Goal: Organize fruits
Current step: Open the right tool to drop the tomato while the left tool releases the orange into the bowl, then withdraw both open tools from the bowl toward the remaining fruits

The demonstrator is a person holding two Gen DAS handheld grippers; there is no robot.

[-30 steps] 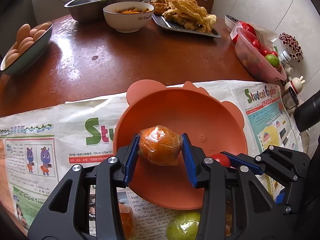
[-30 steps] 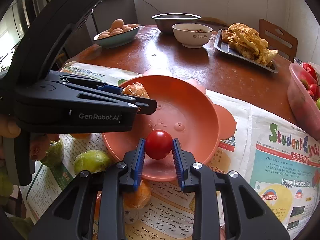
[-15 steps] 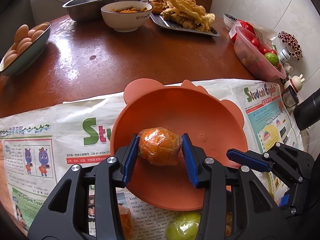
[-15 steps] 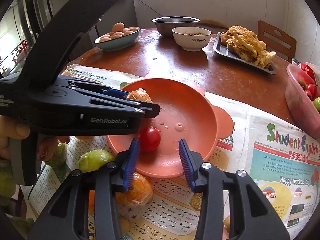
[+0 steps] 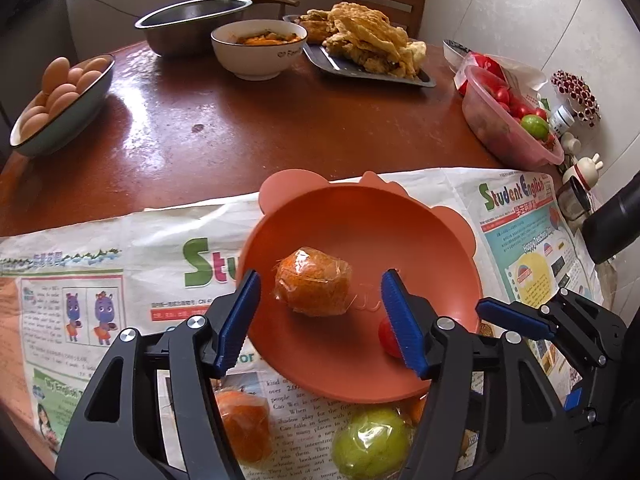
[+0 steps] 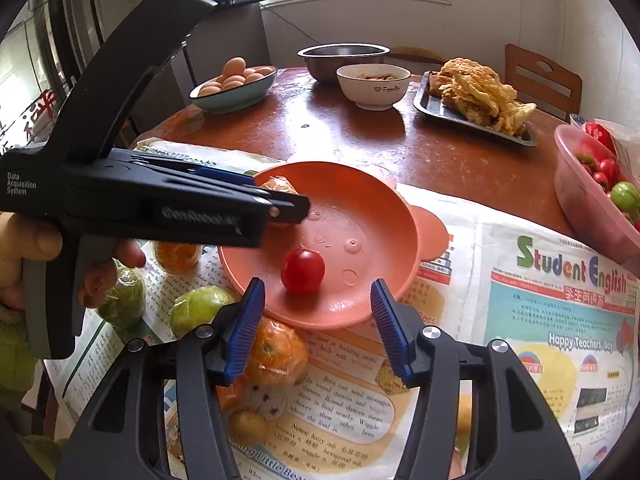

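- Round brown table [image 5: 280,120] by a tiled wall, its near part covered with one newspaper [image 5: 120,248]; one window shows at the back in the right wrist view.
- One orange bowl [image 5: 360,376] with rounded ear tabs lies on the newspaper. It holds two fruits: one plastic-wrapped orange [image 5: 313,282] on its left side and one small red tomato [image 6: 302,271] nearer the front rim.
- Left gripper [image 5: 320,320]: fingers spread wide, empty; the wrapped orange sits between them, touching neither.
- Right gripper [image 6: 318,330]: fingers spread wide, empty; the tomato lies just ahead of the gap, apart from both.
- Loose fruit on the newspaper near the bowl, right wrist view: two wrapped oranges, one by the front rim [image 6: 276,352] and one to the left [image 6: 176,254]; two green fruits [image 6: 198,308] [image 6: 120,296].
- Far table: one dish of eggs [image 6: 234,80], one steel basin [image 6: 342,56], one white bowl [image 6: 374,86], one tray of fried food [image 6: 476,96], one pink tub of tomatoes [image 6: 592,184].
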